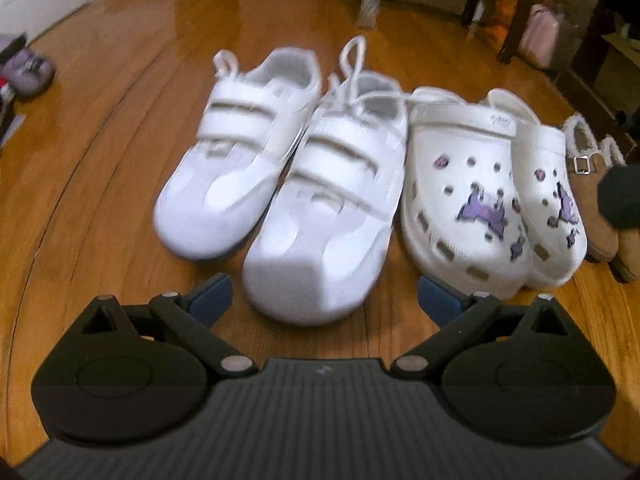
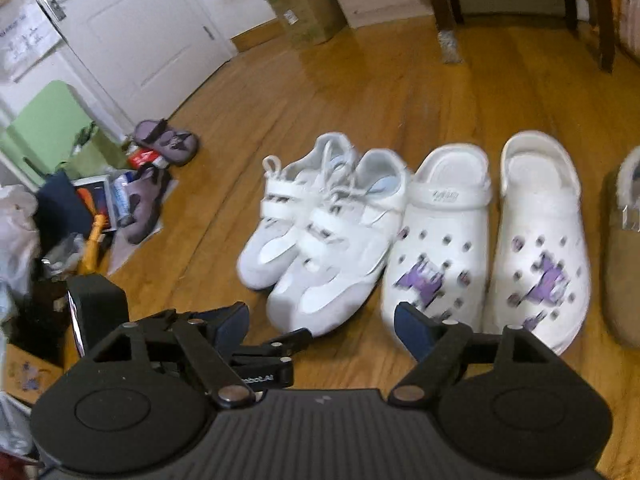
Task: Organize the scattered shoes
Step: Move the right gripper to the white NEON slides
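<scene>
A wooden floor (image 2: 360, 92) carries a row of shoes, toes toward the cameras: a pair of white strap sneakers (image 1: 320, 208) side by side and touching, a pair of white clogs (image 2: 486, 240) with purple charms just to their right, and a tan fleece-lined slipper (image 2: 624, 264) at the row's right end. Purple sandals (image 2: 166, 140) lie well apart, near a white door (image 2: 132, 36) and a clutter of household items. The left gripper (image 1: 324, 298) hovers with jaws wide apart and nothing clamped, the nearer sneaker's toe between its blue pads (image 1: 212, 294). The right gripper (image 2: 322, 326) hangs open and empty in front of the sneakers and clogs.
</scene>
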{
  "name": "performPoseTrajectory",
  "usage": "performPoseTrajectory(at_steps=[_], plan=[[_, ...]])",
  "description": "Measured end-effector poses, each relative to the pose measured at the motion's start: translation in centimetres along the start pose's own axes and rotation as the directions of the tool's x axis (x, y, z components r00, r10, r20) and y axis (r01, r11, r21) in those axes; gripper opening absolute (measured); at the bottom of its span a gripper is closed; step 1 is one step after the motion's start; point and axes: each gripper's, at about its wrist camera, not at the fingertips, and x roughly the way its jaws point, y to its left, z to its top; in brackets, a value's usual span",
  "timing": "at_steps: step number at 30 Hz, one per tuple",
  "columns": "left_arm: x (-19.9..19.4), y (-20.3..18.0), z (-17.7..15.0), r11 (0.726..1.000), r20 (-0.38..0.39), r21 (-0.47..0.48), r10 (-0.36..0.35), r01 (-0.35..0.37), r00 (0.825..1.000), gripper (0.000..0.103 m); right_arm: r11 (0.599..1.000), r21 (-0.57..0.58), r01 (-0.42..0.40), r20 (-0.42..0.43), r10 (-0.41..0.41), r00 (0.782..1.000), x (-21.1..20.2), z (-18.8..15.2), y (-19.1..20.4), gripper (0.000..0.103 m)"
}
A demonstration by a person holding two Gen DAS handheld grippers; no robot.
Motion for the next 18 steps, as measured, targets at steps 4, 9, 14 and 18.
performPoseTrajectory(at_steps=[4,9,14,18], plan=[[-4.1,1.9,-2.1,0.992,-0.022,0.063,0.108,-0.107,0.994,0.101,0.952,0.246,-0.184,-0.146,0.224,0.963,1.2,-2.0,-0.8,0.082],[-10.3,6.2,-8.1,0.991,-0.079,0.019,0.133,-0.132,0.988,0.103,0.947,0.308,-0.086,-0.425,0.218,0.879,5.4,-4.6,1.7,0.079],[-12.6,8.1,-14.2,0.995,-0.114,-0.020,0.093,-0.096,0.989,0.103,0.932,0.360,0.041,-0.664,0.225,0.713,11.0,-6.4,5.0,0.079],[-12.5,9.0,-18.2,0.998,-0.149,-0.057,0.031,-0.039,0.988,0.103,0.904,0.381,0.195,-0.745,0.175,0.643,14.2,-7.7,6.4,0.080]])
